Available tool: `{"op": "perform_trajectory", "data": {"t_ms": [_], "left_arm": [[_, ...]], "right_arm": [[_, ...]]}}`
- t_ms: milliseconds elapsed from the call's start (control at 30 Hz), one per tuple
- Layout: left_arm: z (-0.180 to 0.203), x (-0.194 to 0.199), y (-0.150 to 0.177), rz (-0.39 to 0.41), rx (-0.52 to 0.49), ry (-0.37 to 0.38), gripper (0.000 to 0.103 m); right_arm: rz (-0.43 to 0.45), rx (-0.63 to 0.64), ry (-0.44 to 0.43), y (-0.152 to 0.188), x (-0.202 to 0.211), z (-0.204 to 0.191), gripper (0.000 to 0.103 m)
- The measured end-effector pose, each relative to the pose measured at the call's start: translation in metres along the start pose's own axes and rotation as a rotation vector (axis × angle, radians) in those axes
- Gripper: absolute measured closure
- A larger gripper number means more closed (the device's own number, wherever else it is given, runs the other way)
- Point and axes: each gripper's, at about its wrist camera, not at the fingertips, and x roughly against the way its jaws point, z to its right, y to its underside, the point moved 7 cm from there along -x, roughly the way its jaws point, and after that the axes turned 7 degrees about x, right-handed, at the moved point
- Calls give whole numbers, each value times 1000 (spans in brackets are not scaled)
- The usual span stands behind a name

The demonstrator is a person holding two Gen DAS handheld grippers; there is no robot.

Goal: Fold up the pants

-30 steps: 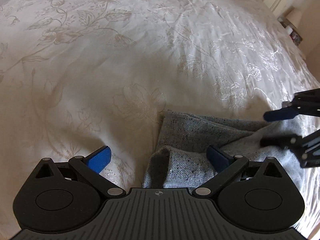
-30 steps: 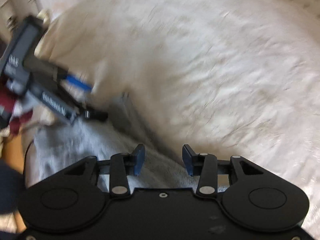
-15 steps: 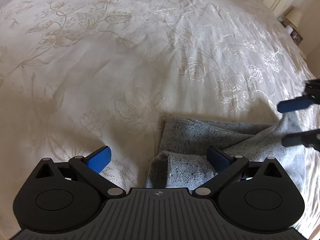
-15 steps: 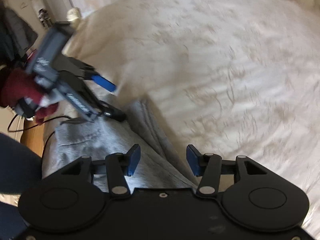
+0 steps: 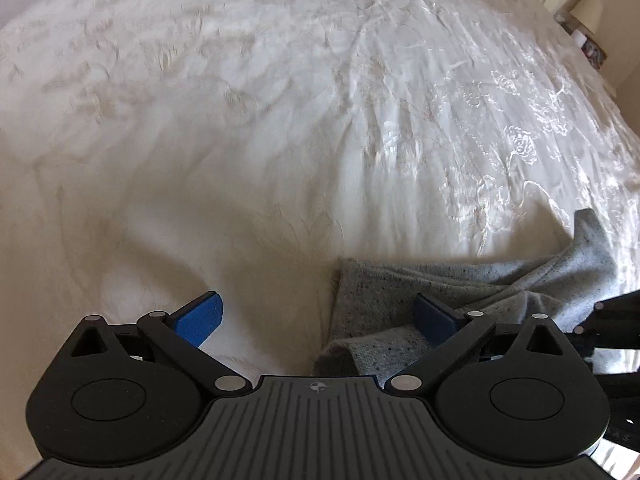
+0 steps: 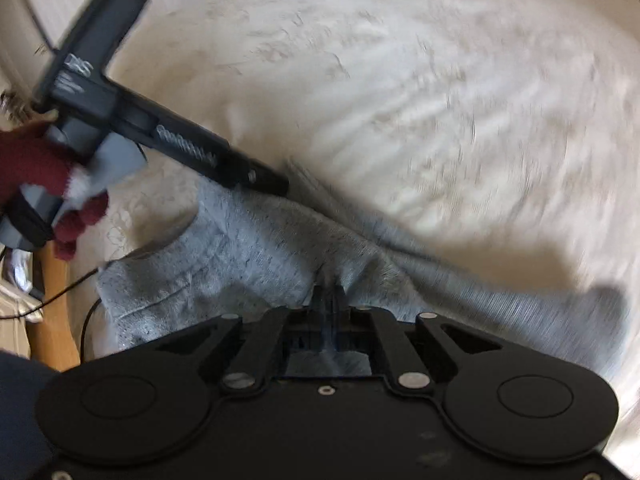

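Lying crumpled near the bed's (image 5: 280, 120) edge closest to the person: grey pants (image 6: 248, 256), resting on the white embroidered bedspread. Standing wide apart over them: the left gripper (image 5: 318, 314), its 2 blue fingers (image 5: 200, 316) released, 1 over bare bedspread, the other over the grey fabric, with a folded edge of the pants between them but not pressed. Having just been closing: the right gripper (image 6: 329, 296), its 2 fingers now clenched together and pinching a raised ridge of the pants fabric. Reaching in from the left in the right wrist view: the left gripper's long black body, held by a hand in a dark red glove (image 6: 48, 184). Standing beyond the bed's far right corner: a lamp (image 5: 588, 12).
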Motion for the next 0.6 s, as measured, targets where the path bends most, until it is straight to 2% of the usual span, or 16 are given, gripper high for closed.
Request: {"op": "perform_trajectory", "data": {"t_ms": [67, 133, 267, 333, 400, 433, 467, 533, 600], "left_arm": [[3, 13, -4, 48, -24, -5, 1], [11, 26, -4, 85, -48, 21, 1], [33, 36, 19, 97, -161, 78, 1], [37, 33, 37, 64, -195, 89, 1], [30, 18, 61, -35, -195, 48, 0], [23, 5, 75, -117, -188, 18, 0], [17, 1, 82, -144, -142, 41, 0], [9, 4, 84, -133, -67, 62, 0], [12, 8, 84, -124, -88, 44, 0]], "right_arm": [[-9, -20, -8, 2, 2, 0, 92], [-28, -6, -9, 8, -2, -3, 91], [-37, -17, -15, 17, -5, -16, 90], [-39, -38, -69, 21, -3, -24, 91], [-41, 1, -94, 25, -2, -38, 91], [-37, 35, -91, 25, 0, -45, 90], [-29, 46, -88, 25, 4, -50, 88], [15, -11, -70, 17, 15, -44, 88], [108, -83, -9, 3, 33, -25, 88]]}}
